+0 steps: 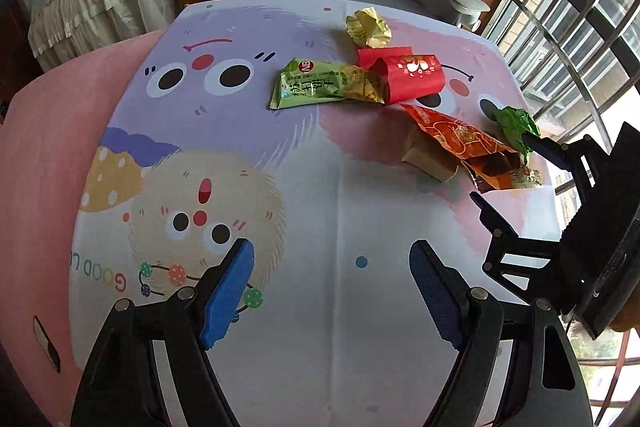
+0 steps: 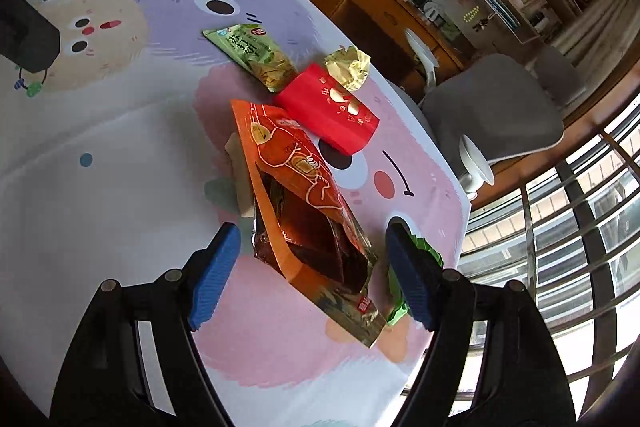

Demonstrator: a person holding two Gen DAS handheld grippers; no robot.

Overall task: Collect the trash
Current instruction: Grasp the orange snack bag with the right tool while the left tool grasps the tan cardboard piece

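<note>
Around the red packet (image 2: 328, 115) with white blossoms: orange pouch (image 2: 292, 163), green cracker wrapper (image 2: 256, 53), yellow-gold crumple (image 2: 347, 67), apparently foil.

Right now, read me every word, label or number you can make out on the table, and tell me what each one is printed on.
"NB" in a red circle: on the green cracker packet.
"苏打饼干": large characters on that same packet.
"GOOD L": on the cartoon tablecloth, upside down in the left wrist view; the rest runs out of sight.
Orange pouch: print too blurred to read.
Red packet: only flower marks, no readable text.
</note>
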